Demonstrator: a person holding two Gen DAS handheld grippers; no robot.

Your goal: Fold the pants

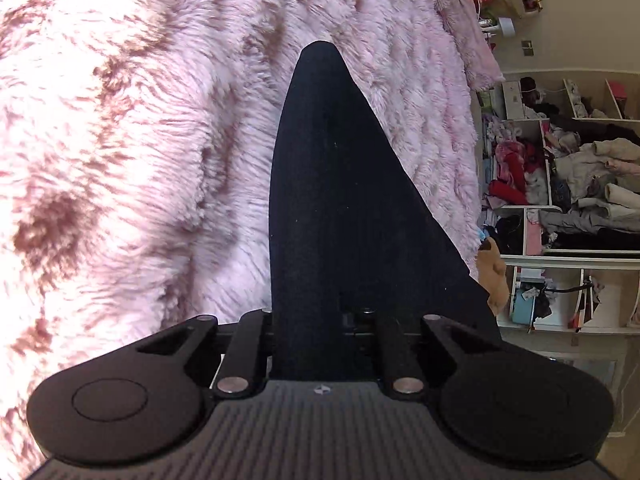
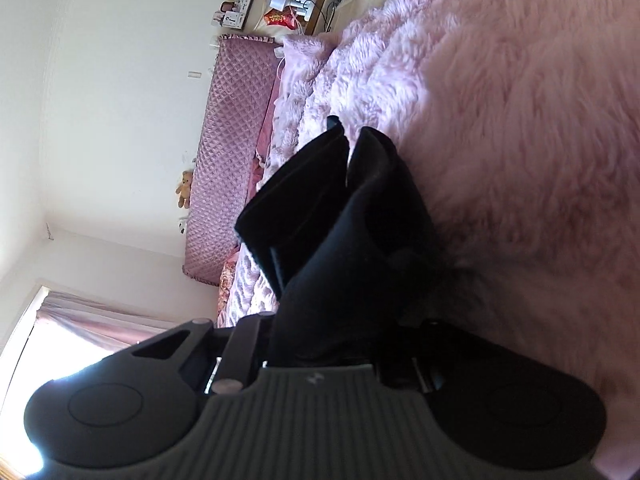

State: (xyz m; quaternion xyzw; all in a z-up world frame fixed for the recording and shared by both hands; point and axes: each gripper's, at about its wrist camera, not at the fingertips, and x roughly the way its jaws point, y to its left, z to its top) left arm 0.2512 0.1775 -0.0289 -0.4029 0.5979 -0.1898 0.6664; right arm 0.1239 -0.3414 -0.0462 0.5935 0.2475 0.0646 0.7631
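Left gripper (image 1: 320, 316) clamped on pants (image 1: 336, 200); cloth runs straight ahead over the blanket (image 1: 140, 140). Right gripper (image 2: 332, 344) likewise clamped on pants (image 2: 360, 232), legs (image 2: 296, 204) trailing forward. Long axis points away from both; neither nearer.

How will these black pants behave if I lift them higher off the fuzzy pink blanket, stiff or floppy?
Probably floppy: the black pants already sag in loose folds from the right gripper. Likely light, since the left gripper holds a smooth flat panel without strain. The shaggy pink blanket may drag slightly on trailing cloth.
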